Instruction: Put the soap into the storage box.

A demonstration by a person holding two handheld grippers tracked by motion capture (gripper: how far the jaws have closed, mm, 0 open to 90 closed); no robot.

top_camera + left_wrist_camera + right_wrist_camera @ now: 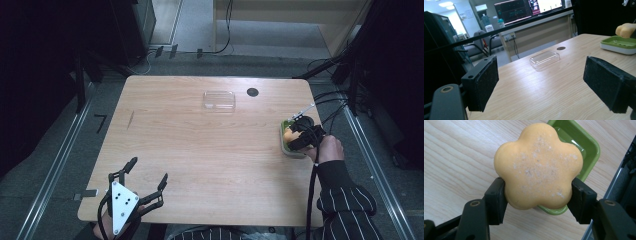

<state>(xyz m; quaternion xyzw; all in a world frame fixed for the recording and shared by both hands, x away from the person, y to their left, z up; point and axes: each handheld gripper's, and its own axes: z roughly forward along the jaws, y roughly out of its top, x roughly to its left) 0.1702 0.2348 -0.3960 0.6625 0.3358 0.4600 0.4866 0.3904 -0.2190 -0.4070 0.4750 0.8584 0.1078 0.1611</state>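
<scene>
Spanning most of the high view, the desk [210, 150] is a pale rectangular wooden slab with rounded corners and a fine grain running left to right. At its far middle lies a clear plastic lid [219, 100], a shallow rounded rectangle with its long axis left to right; just right of it is a small dark round disc [252, 92]. Near the right edge sits a green dish [286, 142] with a glossy inside and a white base, its long axis running near to far. Over it the right tool [537, 195] is clenched on an orange flower-shaped soap [539, 165], matte and speckled, its flat face toward the camera, a pad pressing each side. The left tool [147, 172], at the near left corner, is released, its rough black pads [482, 82] well apart and pointing toward the far right.
</scene>
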